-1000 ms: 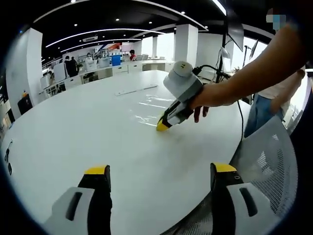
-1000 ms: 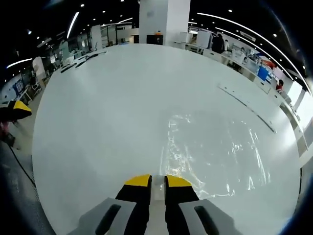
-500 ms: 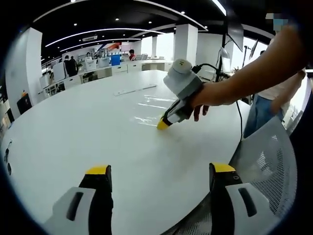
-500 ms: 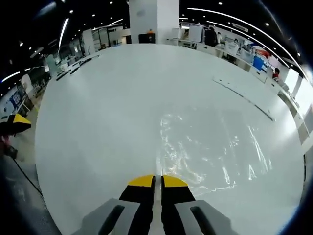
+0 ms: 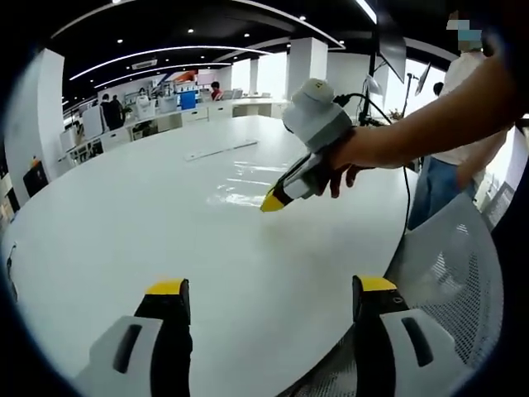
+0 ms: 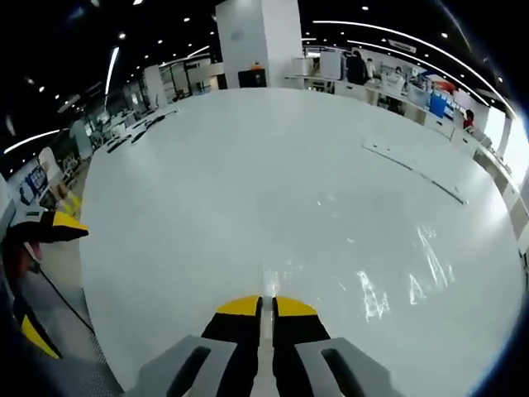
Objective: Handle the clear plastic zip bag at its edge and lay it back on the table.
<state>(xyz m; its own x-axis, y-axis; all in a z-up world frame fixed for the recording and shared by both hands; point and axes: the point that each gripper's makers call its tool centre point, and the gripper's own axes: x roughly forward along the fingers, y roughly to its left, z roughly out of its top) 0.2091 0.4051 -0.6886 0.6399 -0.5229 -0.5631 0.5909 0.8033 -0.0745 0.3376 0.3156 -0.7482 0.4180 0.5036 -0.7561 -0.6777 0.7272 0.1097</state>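
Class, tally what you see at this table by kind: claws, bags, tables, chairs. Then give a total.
claws: 2, left claw and right claw
clear zip bag: 1
white table: 1
mesh chair: 1
Total: 5

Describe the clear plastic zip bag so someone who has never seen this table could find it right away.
Start at the large round white table. The clear plastic zip bag lies on it, near the edge, just beyond the right gripper. It is see-through, so it shows mainly as shiny creases and glare, unlike the long thin strip lying farther back.
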